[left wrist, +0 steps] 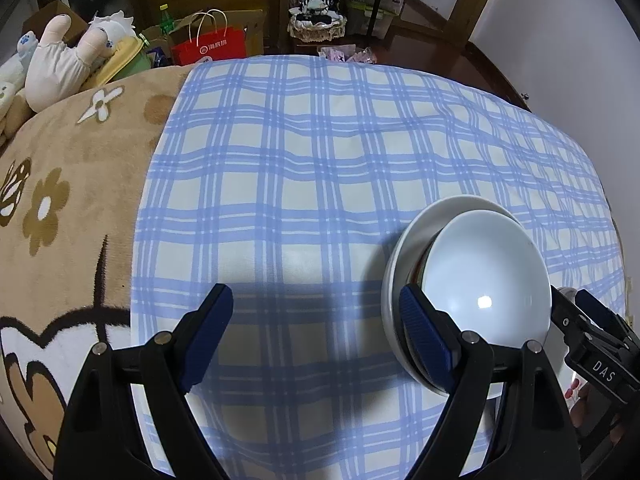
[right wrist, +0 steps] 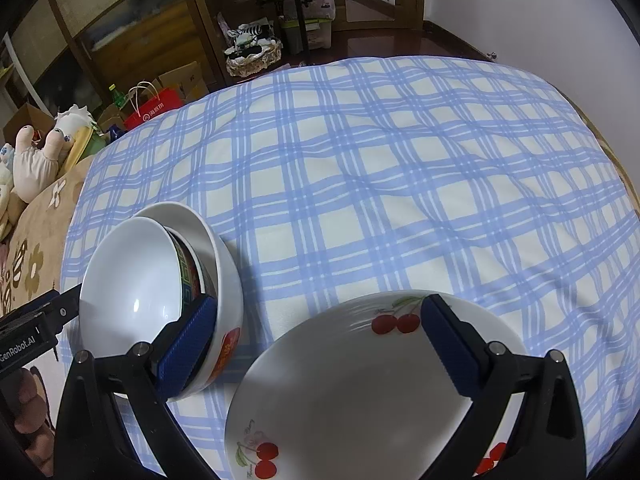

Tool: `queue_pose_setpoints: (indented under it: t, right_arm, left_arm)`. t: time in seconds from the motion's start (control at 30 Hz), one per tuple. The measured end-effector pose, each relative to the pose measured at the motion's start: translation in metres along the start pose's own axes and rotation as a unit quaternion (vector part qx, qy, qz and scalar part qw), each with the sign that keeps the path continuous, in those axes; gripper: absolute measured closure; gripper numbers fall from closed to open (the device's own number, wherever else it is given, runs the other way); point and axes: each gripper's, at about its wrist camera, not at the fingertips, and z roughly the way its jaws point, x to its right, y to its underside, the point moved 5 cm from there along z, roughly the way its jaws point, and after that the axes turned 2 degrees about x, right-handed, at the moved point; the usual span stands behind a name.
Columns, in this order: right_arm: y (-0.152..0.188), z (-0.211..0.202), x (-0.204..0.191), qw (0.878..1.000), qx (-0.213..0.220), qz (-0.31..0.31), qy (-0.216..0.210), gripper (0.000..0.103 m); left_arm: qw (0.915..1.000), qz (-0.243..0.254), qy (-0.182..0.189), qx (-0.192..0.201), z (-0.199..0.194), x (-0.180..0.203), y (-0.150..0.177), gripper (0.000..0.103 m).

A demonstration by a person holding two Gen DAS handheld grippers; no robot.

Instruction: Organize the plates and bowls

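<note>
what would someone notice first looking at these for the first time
The blue checked cloth fills both views, and a stack of white bowls sits on it at the lower left of the right wrist view. In front of the right gripper, whose jaws stand open, lies a white plate with red cherries. Plush toys crowd the far left.

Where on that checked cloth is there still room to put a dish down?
The blue-and-white checked cloth is bare beyond the stacked white bowls and white cherry-printed plate, out to its far edge. The crowded part is near both tools.
</note>
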Motion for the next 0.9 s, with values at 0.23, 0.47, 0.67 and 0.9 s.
queue_pose_setpoints:
  t: [0.23, 0.47, 0.67, 0.9]
  right_arm:
    - [0.0006, 0.0005, 0.0008, 1.0, 0.0, 0.002, -0.001, 0.0]
    - [0.0007, 0.0014, 0.0008, 1.0, -0.002, 0.005, -0.004, 0.0]
    - [0.0016, 0.0016, 0.0022, 1.0, -0.003, 0.008, -0.006, 0.0]
    - [0.0022, 0.0012, 0.0002, 1.0, -0.004, 0.009, -0.007, 0.0]
  left_arm:
    - [0.9999, -0.006, 0.007, -0.004, 0.0008, -0.0004, 0.0009, 0.019]
    - [0.9999, -0.008, 0.008, -0.005, 0.0012, -0.0005, 0.0021, 0.019]
    - [0.9999, -0.011, 0.01, -0.009, 0.0025, -0.0007, 0.0021, 0.019]
    - [0.9998, -0.014, 0.012, -0.012, 0.0035, -0.0013, 0.0026, 0.019]
